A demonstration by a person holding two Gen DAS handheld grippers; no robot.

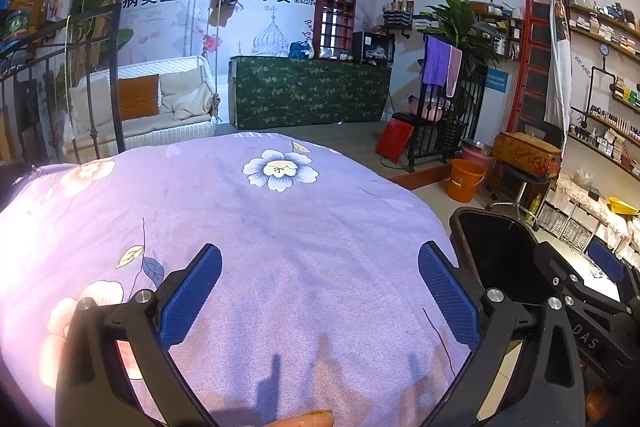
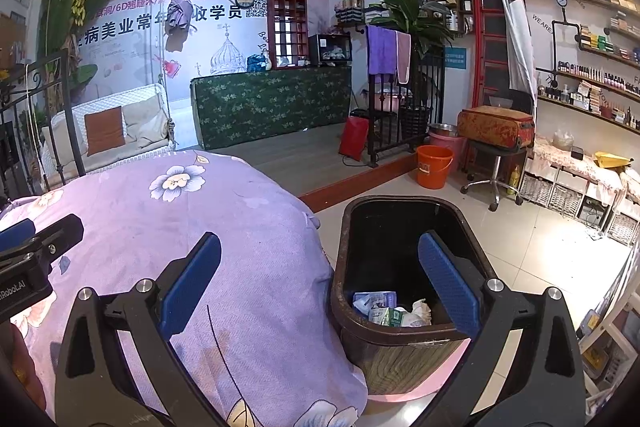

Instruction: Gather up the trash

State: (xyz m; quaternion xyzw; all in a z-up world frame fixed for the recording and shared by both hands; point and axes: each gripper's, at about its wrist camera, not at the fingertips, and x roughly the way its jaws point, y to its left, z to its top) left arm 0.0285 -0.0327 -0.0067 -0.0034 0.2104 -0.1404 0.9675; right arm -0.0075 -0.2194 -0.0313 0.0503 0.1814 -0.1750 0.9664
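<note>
A dark, oval trash bin (image 2: 340, 291) with a wood-grain side stands on the floor beside the bed; crumpled white and blue-green wrappers (image 2: 390, 309) lie at its bottom. My right gripper (image 2: 320, 279) is open and empty, its right finger over the bin's opening and its left finger over the bedspread. My left gripper (image 1: 320, 287) is open and empty above the purple floral bedspread (image 1: 260, 239). In the left wrist view the bin's rim (image 1: 454, 223) shows at the right, with the right gripper's body in front of it. The left gripper's body (image 2: 28, 259) shows at the far left of the right wrist view.
An orange bucket (image 2: 434, 167) and a wheeled stool carrying a patterned case (image 2: 494, 127) stand on the tiled floor beyond the bin. A raised wooden platform holds a green-covered counter (image 2: 272, 103) and a white wicker seat (image 2: 112, 127). Shelves of small bottles line the right wall.
</note>
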